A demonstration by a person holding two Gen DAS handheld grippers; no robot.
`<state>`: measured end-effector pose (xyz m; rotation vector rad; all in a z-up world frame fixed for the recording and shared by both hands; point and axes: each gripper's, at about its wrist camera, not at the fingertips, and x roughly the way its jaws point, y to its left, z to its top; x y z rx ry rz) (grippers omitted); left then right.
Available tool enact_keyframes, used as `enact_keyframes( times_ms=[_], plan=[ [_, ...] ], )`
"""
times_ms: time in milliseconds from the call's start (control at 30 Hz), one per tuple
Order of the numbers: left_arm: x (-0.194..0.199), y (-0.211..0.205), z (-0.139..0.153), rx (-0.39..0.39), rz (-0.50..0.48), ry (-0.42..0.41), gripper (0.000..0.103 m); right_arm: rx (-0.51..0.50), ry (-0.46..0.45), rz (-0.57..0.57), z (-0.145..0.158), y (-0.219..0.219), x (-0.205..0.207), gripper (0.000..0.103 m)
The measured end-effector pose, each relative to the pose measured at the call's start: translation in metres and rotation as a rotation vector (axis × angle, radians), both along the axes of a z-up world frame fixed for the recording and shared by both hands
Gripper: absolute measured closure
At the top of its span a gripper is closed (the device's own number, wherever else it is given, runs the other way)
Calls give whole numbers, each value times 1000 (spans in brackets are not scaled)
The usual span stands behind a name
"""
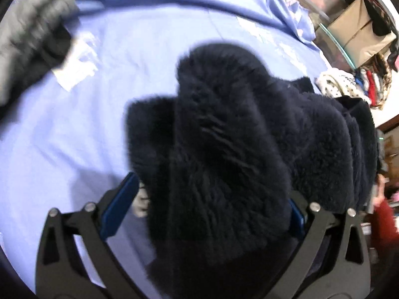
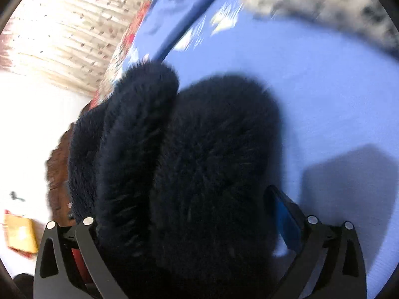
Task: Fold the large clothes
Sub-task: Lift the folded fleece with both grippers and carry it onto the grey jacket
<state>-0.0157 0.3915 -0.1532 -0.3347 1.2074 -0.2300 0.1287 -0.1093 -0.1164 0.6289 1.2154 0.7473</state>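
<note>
A dark navy fluffy fleece garment [image 1: 224, 149] is bunched between the blue-padded fingers of my left gripper [image 1: 212, 206], which is shut on it and holds it above the light blue bedsheet [image 1: 74, 129]. The same garment [image 2: 194, 162] fills the right wrist view, bunched in thick folds between the fingers of my right gripper [image 2: 184, 226], which is shut on it. The right gripper's left finger is mostly hidden by the fleece; its right blue pad [image 2: 284, 214] shows beside the cloth.
A grey padded garment [image 1: 30, 30] lies at the sheet's far left. A white spotted fleece [image 2: 324, 2] lies at the far right of the bed, also in the left view [image 1: 336, 82]. Boxes and clothes [image 1: 359, 32] stand beyond the bed. A patterned curtain [image 2: 62, 32] hangs left.
</note>
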Motion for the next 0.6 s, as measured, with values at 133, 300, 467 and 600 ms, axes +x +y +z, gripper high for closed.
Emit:
enact_keyframes(
  times_ms=[133,300,467,600],
  plan=[
    [23,-1,-45,-257,5,92,4,14,8,92,1,14,7,-12],
    [41,-36,-37,-198,10,46,11,-9,57,120,11,27,12,12],
    [21,-43,9,-227,1,-67,50,68,-83,205,79,72,-7,37],
    [-12,-30,51,-301,39,-203,52,102,-261,323,158,120,-25,38]
  ],
)
